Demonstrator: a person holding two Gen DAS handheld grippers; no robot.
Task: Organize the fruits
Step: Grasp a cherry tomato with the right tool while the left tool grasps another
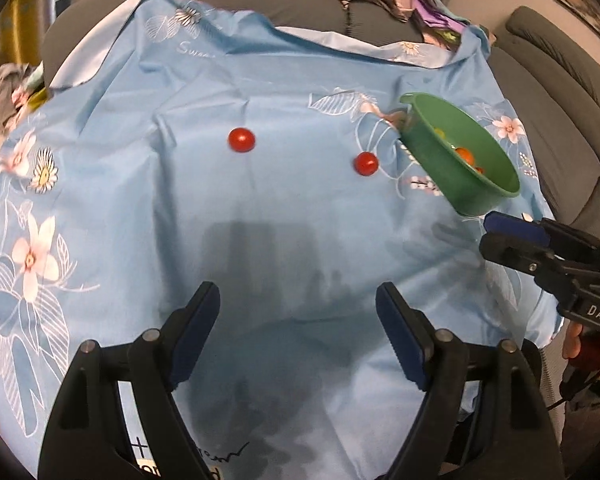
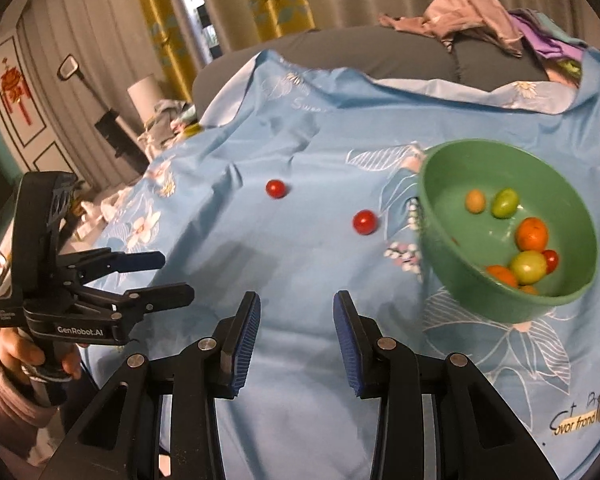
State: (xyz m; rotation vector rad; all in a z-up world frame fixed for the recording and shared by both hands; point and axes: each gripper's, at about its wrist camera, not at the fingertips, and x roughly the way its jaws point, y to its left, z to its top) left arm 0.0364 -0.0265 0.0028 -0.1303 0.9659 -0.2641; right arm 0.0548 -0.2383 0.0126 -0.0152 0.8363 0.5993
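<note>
Surface, left wrist view: blue floral cloth (image 1: 292, 92) spread over a grey sofa, clothes heaped behind it.
Fruits, left wrist view: two red fruits lie loose on the cloth, the far fruit (image 1: 241, 139) ahead and a little left of centre, the near fruit (image 1: 366, 163) ahead and to the right, just beside the bowl (image 1: 432, 148). Both are round, so no long axis matters.
Bowl, left wrist view: green, tilted, at the right, with some fruit inside.
Left tool (image 1: 298, 308): wide open, empty, touching nothing; both loose fruits sit well ahead of its tips.
Right tool (image 1: 488, 236): comes in from the right edge below the bowl; its fingers look close together, though how far apart I cannot tell from this side.

Surface, right wrist view: same cloth (image 2: 300, 112), curtains and a wall beyond.
Fruits, right wrist view: far fruit (image 2: 276, 189) ahead and left; near fruit (image 2: 365, 222) ahead, slightly right, apart from the bowl (image 2: 480, 304) wall.
Bowl, right wrist view: holds orange, green and red pieces.
Right tool (image 2: 296, 300): partly open, empty, hovering short of the near fruit.
Left tool (image 2: 176, 278): at the left, spread open, holding nothing.
Judgement: the near fruit lies closer to the right tool and the far fruit suits the left; either goes forward and down, then right to the bowl.
</note>
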